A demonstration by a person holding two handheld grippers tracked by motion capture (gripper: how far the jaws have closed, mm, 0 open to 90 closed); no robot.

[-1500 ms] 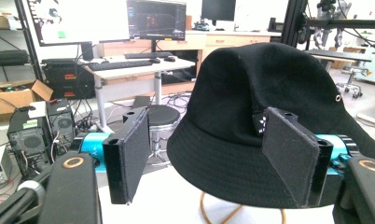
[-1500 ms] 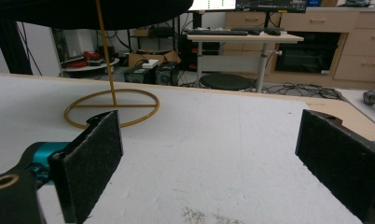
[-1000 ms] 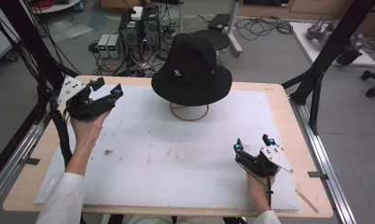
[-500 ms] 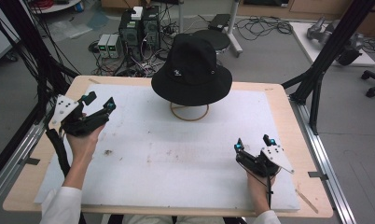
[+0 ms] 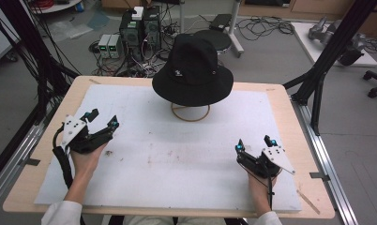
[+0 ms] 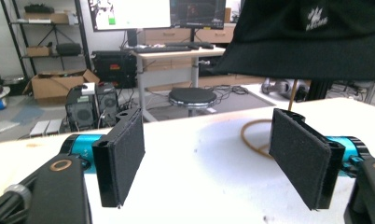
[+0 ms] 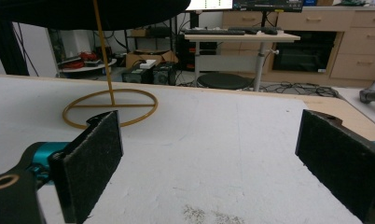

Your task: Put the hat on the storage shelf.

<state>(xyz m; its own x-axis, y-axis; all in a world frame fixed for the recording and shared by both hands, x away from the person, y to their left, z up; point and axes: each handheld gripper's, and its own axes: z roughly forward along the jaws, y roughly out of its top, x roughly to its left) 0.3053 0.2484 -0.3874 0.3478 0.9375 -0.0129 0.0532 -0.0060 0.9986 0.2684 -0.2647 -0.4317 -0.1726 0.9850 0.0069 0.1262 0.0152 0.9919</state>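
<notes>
A black bucket hat [image 5: 192, 65] rests on a thin yellow stand whose ring base [image 5: 190, 112] lies on the white mat [image 5: 177, 154] at the back middle. My left gripper [image 5: 103, 118] hovers low over the mat's left side, well to the left of the hat. Its jaws have just been opening and stand open with nothing between them. The left gripper view looks past its open gripper [image 6: 213, 163] at the hat brim [image 6: 311, 37] and ring base [image 6: 255, 137]. My right gripper [image 5: 253, 143] sits near the front right, open and empty [image 7: 209, 163], with the ring base [image 7: 110, 108] ahead.
The mat covers a wooden table [image 5: 280, 93] framed by black posts [image 5: 318, 84] at both sides. Computers [image 5: 139, 28], cables and a round stool [image 5: 214, 38] stand on the floor behind the table. Dark specks [image 5: 107, 152] lie near the left hand.
The left gripper has come down and back toward the person, closer to the mat, with its jaws a little wider. The right gripper and the hat have not moved.
</notes>
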